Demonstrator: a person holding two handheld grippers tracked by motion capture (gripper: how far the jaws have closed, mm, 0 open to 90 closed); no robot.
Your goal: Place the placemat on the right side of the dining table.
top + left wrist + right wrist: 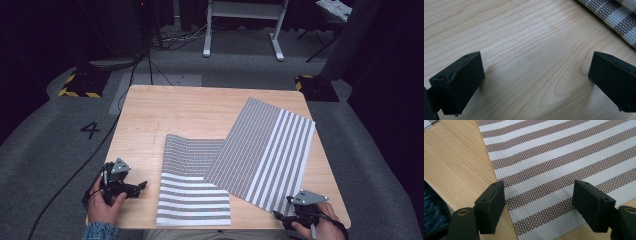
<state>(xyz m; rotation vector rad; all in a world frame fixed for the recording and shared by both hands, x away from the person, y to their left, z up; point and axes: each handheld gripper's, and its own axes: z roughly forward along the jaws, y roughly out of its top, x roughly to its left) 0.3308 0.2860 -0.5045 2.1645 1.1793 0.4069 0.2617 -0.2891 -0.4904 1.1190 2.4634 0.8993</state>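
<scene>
Two grey-and-white striped woven placemats lie on a light wooden table (pixel 165 110). One mat (pixel 192 192) sits at the near middle, its far end curled up. The second mat (pixel 265 147) lies at a slant on the right, overlapping the first. My left gripper (pixel 141 186) rests at the near left, jaws open over bare wood (pixel 524 37), with a mat edge (pixel 616 17) at the upper right. My right gripper (pixel 278 216) is at the near right, open. In the right gripper view its jaws (pixel 539 202) straddle the near corner of the slanted mat (pixel 554 157) without pressing on it.
The table's near edge runs just below both hands. Blue denim (pixel 434 215) shows past that edge. On the grey floor behind lie cables (pixel 150 65), two yellow-and-black blocks (pixel 80 82), a white desk frame (pixel 242 25) and a painted number 4 (pixel 90 130).
</scene>
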